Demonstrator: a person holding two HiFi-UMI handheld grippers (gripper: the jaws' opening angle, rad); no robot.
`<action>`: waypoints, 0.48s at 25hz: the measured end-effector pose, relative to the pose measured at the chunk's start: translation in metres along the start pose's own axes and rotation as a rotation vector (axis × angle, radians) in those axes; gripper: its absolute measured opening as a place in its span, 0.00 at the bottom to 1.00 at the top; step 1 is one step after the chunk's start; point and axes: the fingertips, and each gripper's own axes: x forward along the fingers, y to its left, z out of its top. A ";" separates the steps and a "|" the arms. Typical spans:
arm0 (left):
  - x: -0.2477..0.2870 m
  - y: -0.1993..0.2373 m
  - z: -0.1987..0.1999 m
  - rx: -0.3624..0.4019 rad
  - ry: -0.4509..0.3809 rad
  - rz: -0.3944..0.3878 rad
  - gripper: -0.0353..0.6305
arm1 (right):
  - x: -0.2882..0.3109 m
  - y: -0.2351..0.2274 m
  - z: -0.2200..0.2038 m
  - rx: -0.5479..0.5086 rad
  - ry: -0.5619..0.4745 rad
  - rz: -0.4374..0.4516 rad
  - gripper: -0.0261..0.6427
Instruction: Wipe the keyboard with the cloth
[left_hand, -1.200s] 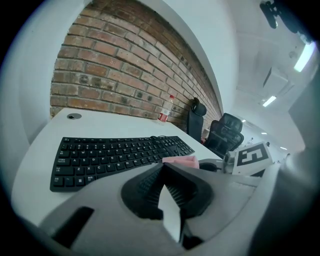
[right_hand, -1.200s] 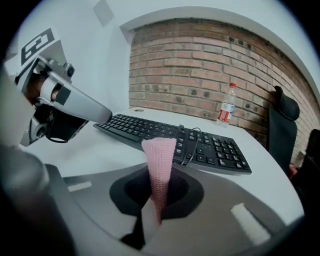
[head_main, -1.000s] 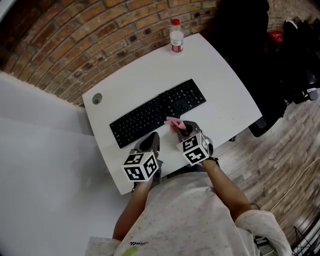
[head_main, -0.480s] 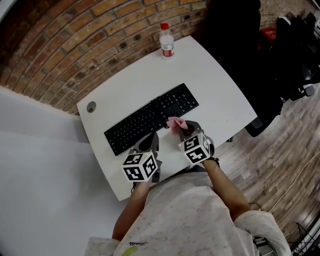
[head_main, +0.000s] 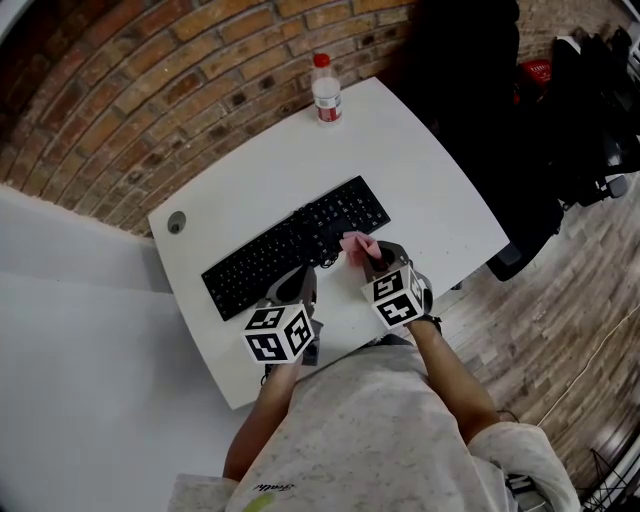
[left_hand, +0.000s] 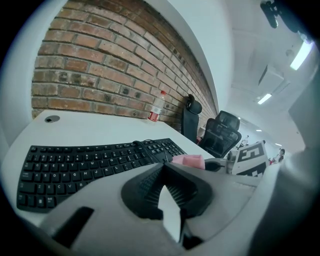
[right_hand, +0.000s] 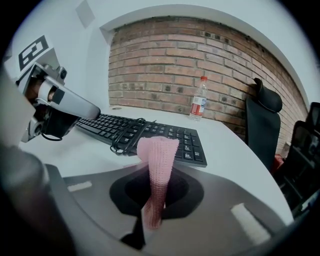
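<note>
A black keyboard (head_main: 295, 245) lies slantwise on the white table (head_main: 420, 170), its coiled cable (right_hand: 127, 140) resting on the keys. My right gripper (head_main: 368, 256) is shut on a pink cloth (right_hand: 157, 175), whose folded end (head_main: 355, 243) sticks up over the keyboard's near right edge. In the right gripper view the cloth stands upright between the jaws. My left gripper (head_main: 300, 283) hovers at the keyboard's near edge, jaws shut with nothing between them. The keyboard (left_hand: 90, 162) and the cloth (left_hand: 189, 161) also show in the left gripper view.
A plastic bottle (head_main: 325, 92) with a red cap stands at the table's far edge by the brick wall. A round cable hole (head_main: 176, 222) sits at the far left corner. A black office chair (head_main: 530, 150) stands to the right.
The head view has shifted, so the table sits lower and further left in frame. My right gripper with the cloth has stayed over the keyboard's near right edge. The left gripper has barely moved.
</note>
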 end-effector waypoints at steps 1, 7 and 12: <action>0.002 -0.001 0.001 0.001 0.001 0.000 0.04 | 0.000 -0.003 0.000 0.001 0.000 -0.001 0.08; 0.015 -0.009 0.004 0.002 -0.001 -0.006 0.04 | -0.002 -0.023 -0.008 0.013 0.014 -0.017 0.08; 0.024 -0.017 0.007 -0.001 -0.008 -0.010 0.04 | -0.004 -0.041 -0.012 0.013 0.015 -0.034 0.08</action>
